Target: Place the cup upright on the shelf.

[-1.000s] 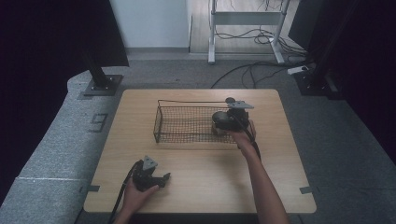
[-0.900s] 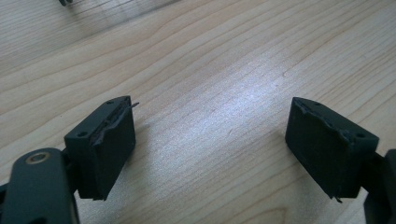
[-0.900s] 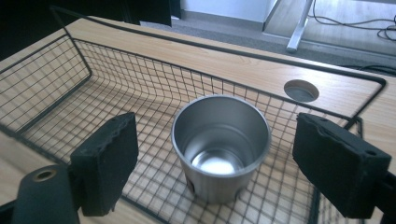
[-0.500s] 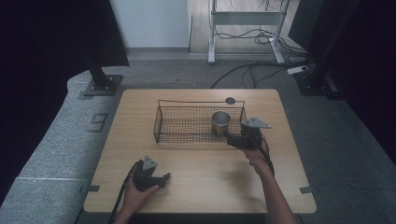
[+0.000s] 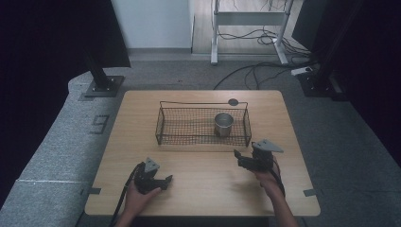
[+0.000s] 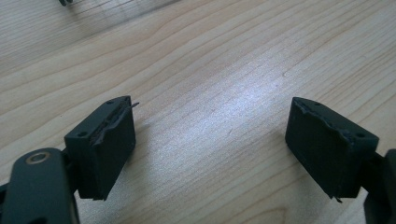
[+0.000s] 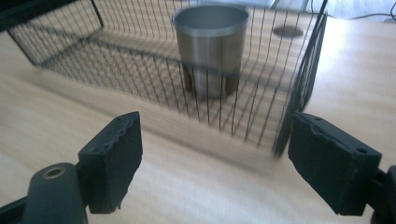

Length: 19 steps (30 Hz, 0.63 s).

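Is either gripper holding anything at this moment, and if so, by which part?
Nothing is held. The right gripper has empty jaws, and the metal cup stands in the wire basket. The left gripper is empty too.

basket (image 7: 243,112) wires smear in the right gripper view; its left end is cut off.

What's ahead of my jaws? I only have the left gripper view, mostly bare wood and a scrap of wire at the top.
Observer: That wire is a black wire basket sitting mid-table, beyond the left hand-held gripper.
Operator: Is anything in it?
Observer: One metal cup, standing upright near the basket's right end.
Operator: And where's my other hand?
Observer: The right hand-held gripper is outside the basket, by its near right corner, facing the cup through the mesh.
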Tool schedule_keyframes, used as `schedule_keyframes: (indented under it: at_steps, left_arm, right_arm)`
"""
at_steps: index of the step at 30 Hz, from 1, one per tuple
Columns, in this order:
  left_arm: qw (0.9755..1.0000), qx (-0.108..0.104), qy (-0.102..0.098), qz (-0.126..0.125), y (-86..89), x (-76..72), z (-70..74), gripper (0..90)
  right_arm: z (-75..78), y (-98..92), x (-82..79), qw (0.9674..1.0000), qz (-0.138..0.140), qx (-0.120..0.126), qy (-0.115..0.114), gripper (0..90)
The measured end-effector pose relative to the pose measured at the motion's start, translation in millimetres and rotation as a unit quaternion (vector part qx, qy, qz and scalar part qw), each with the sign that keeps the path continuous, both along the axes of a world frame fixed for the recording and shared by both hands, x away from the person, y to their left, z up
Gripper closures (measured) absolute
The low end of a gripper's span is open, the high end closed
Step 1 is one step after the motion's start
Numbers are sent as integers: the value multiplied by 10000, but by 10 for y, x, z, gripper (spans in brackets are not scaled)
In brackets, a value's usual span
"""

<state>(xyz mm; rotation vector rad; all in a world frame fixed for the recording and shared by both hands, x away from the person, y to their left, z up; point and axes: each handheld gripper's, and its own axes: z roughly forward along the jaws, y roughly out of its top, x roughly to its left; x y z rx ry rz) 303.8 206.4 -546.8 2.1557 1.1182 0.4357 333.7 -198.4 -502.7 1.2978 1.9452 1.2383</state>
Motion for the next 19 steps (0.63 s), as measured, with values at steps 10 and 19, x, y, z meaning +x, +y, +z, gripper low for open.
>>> schedule_keyframes:
  at_steps: [10,19]
  left_arm:
    - [10000,-1,-3,3,0,0,-1,162]
    - [10000,4,-5,1,0,1,0,162]
  right_arm:
    - [-245,-53,-117,9998,-31,-50,215,181]
    - [-295,-75,-99,9996,-72,-54,275,182]
